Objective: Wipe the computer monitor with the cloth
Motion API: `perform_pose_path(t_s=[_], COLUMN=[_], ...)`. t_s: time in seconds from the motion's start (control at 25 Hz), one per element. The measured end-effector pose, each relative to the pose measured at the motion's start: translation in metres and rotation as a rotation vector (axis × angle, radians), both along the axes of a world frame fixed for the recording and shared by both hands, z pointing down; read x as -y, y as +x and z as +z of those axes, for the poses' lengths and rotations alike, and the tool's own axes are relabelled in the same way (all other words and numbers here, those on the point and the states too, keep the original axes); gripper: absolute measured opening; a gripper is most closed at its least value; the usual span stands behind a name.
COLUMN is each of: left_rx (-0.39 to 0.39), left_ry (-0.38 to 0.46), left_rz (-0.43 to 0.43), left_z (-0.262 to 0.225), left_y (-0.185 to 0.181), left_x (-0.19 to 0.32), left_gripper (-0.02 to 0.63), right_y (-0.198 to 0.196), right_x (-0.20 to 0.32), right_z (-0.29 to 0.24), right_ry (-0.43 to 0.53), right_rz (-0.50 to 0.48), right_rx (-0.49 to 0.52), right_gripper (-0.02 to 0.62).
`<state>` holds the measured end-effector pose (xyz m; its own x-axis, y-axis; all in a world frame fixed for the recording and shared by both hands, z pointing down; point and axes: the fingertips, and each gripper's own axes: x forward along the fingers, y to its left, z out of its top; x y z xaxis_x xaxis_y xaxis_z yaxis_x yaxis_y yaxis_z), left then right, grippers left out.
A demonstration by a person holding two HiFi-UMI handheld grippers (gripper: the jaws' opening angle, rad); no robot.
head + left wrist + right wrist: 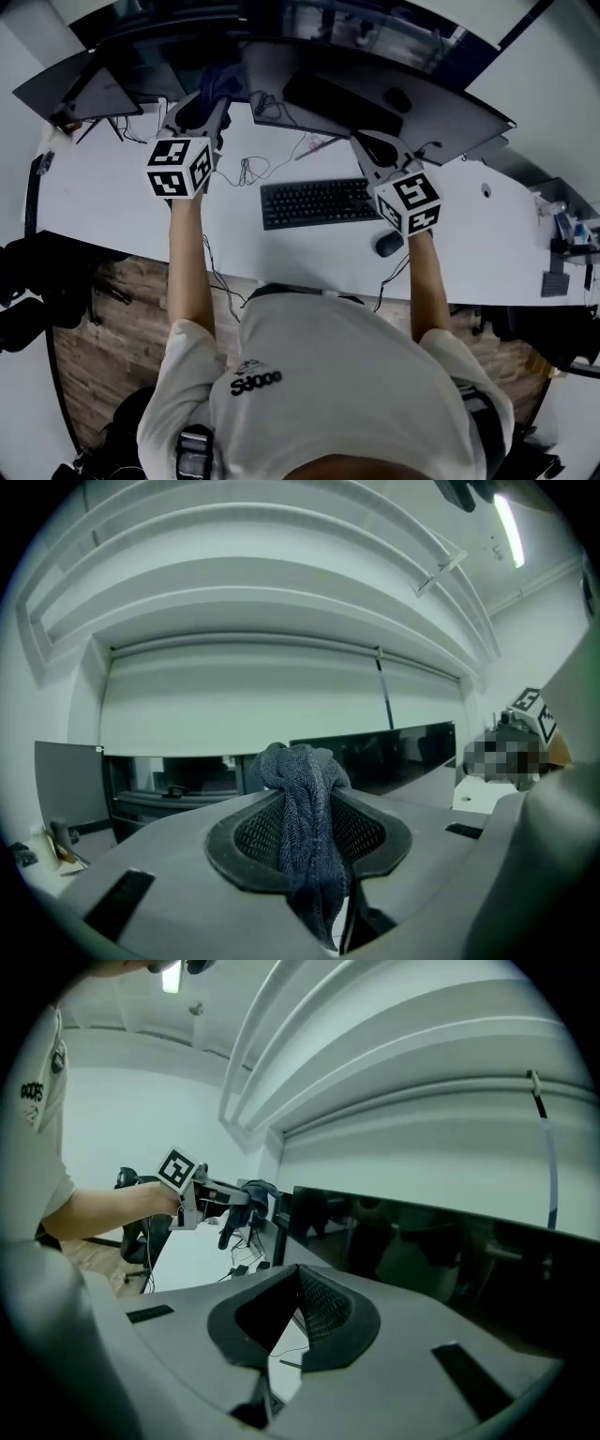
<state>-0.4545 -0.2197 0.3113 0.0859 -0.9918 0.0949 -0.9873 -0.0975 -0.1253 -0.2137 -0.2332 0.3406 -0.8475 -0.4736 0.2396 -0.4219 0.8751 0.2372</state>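
- Head view: the left gripper (200, 111) holds a dark cloth (218, 82) near the left part of the wide, curved monitor (394, 108). The right gripper (373, 150) hovers over the white desk (112, 202), beside the flat black keyboard (317, 202).
- Left gripper view: mesh-padded jaws clamp the nubby, bunched cloth, which droops through them.
- Right gripper view: jaws meet at the tips with nothing between them, and the glossy monitor is just ahead.

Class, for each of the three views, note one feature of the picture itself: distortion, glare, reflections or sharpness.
Head view: fisheye bows the desk edge. Left gripper view: ceiling light glares; cloth sharp. Right gripper view: monitor mirrors dim shapes; corners black.
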Motion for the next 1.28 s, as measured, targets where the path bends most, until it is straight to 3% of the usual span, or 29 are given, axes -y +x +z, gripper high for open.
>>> perform_pose_path(t_s=[0.16,0.4,0.64,0.88,1.08,1.28], left_rx=[0.011,0.044,0.104,0.190,0.172,0.102], left_ry=[0.013,0.062,0.086,0.022,-0.026,-0.075], left_rz=[0.013,0.094,0.202,0.261,0.319,0.336], left_z=[-0.010,-0.030,-0.035,-0.028,-0.008,0.021], left_y=[-0.037,-0.054,-0.044,-0.028,-0.022,-0.029], left_x=[0.036,0.071,0.086,0.092,0.099,0.105], left_gripper=[0.132,0.132,0.132,0.132,0.132,0.132], right_y=[-0.022,-0.044,-0.059,-0.078,-0.086,-0.090], right_x=[0.018,0.027,0.028,0.024,0.027,0.027], right_z=[0.003,0.003,0.020,0.034,0.029,0.021], right_ry=[-0.033,-0.073,-0.111,-0.129,-0.135,-0.207], right_rz=[0.096,0.207,0.271,0.284,0.293,0.279], right_rx=[0.049,0.168,0.155,0.056,0.063,0.177], right_gripper=[-0.002,-0.002,-0.002,-0.002,-0.002,-0.002])
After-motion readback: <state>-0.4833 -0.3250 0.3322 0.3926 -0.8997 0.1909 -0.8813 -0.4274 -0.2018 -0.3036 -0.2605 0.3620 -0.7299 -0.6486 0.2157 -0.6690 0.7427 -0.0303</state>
